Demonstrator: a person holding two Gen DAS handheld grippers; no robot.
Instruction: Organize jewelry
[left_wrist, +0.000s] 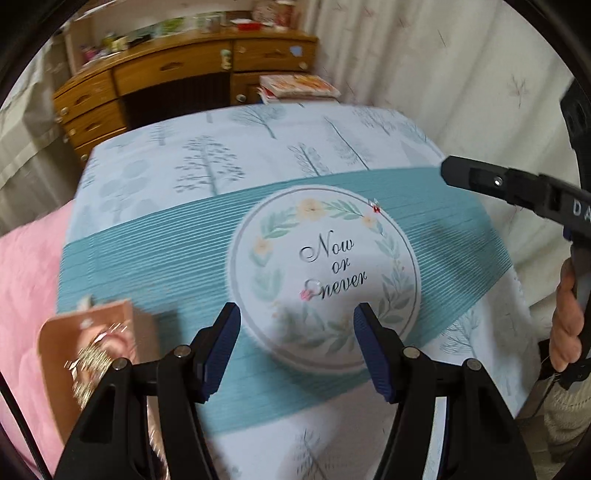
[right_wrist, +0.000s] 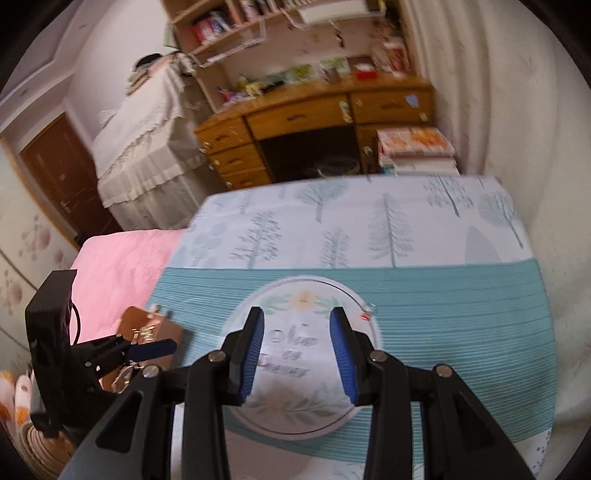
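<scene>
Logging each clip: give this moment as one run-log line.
scene: round floral box lid on, tablecloth | left tongs open, empty | right tongs open, empty | small jewelry on lid

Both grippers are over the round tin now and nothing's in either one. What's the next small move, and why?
Probably lower the left gripper onto the small pink-stoned ring lying on the round white floral tin's lid. Its jaws stand open and empty just short of it; the right gripper is also empty, and the tiny red piece sits further off at the rim.

"Now or never" on round lid (left_wrist: 325, 273)
</scene>
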